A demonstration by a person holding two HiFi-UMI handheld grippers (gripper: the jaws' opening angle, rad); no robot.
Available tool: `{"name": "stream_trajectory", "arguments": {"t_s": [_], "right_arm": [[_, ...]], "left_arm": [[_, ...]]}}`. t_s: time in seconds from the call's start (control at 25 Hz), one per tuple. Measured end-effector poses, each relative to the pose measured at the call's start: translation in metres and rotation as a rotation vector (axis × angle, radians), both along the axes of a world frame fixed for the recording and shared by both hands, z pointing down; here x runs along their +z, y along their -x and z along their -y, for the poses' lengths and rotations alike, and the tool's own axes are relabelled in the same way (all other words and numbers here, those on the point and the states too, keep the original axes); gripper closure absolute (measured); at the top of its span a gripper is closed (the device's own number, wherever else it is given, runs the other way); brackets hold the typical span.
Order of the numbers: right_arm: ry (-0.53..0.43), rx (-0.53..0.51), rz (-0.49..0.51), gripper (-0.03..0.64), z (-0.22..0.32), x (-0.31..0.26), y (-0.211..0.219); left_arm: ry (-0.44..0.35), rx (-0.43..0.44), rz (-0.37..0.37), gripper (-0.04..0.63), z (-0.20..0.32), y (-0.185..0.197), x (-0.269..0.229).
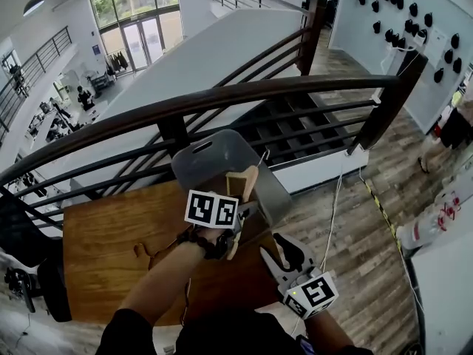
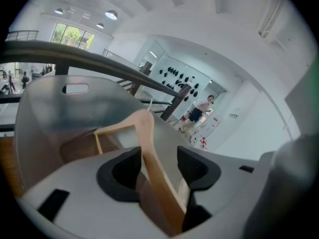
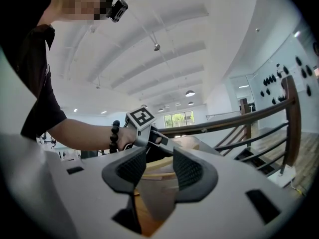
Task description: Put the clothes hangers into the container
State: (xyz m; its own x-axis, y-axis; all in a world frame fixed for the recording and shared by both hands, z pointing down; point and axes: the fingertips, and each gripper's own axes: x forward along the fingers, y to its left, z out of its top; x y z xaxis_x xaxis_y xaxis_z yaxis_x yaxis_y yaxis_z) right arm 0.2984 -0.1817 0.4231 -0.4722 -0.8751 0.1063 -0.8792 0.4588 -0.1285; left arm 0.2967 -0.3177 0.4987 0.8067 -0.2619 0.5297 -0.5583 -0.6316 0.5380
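A pale wooden clothes hanger (image 1: 243, 183) stands tilted over the open top of the grey plastic container (image 1: 209, 161) at the far edge of the table. My left gripper (image 1: 247, 205) is at the container's near rim. In the left gripper view the hanger (image 2: 149, 148) runs between the pads, resting against the left one with a gap at the right one, so the jaws are open. The container's wall (image 2: 60, 118) with its handle slot rises just beyond. My right gripper (image 1: 284, 259) hangs lower right of the container, open and empty (image 3: 159, 168).
The wooden table (image 1: 103, 250) stands against a dark handrail (image 1: 222, 98) with a stairwell drop behind it. A white cable (image 1: 332, 213) trails over the plank floor to the right. A person (image 1: 452, 130) stands at the far right.
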Motion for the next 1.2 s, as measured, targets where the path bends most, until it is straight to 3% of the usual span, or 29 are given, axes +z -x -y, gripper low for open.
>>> {"name": "stream_trajectory", "arguments": {"t_s": [0.12, 0.32, 0.52, 0.84, 1.08, 1.2], "right_arm": [[0.002, 0.002, 0.000, 0.453, -0.001, 0.000, 0.003], [0.068, -0.007, -0.044, 0.453, -0.003, 0.000, 0.009], [-0.002, -0.020, -0.026, 0.453, 0.004, -0.011, 0.027], [-0.033, -0.085, -0.060, 0.453, 0.002, -0.023, 0.081], [-0.082, -0.133, -0.032, 0.468, -0.004, -0.032, 0.128], [-0.093, -0.175, -0.035, 0.477, -0.007, -0.032, 0.154]], "left_arm": [[-0.088, -0.008, 0.010, 0.342, 0.002, 0.004, -0.013], [-0.242, 0.029, 0.037, 0.334, -0.003, 0.010, -0.035], [-0.385, 0.049, 0.022, 0.337, -0.014, 0.028, -0.058], [-0.619, -0.039, -0.071, 0.474, -0.026, 0.107, -0.101], [-0.713, -0.129, -0.092, 0.534, -0.046, 0.180, -0.108], [-0.715, -0.199, -0.110, 0.546, -0.051, 0.218, -0.104]]}}
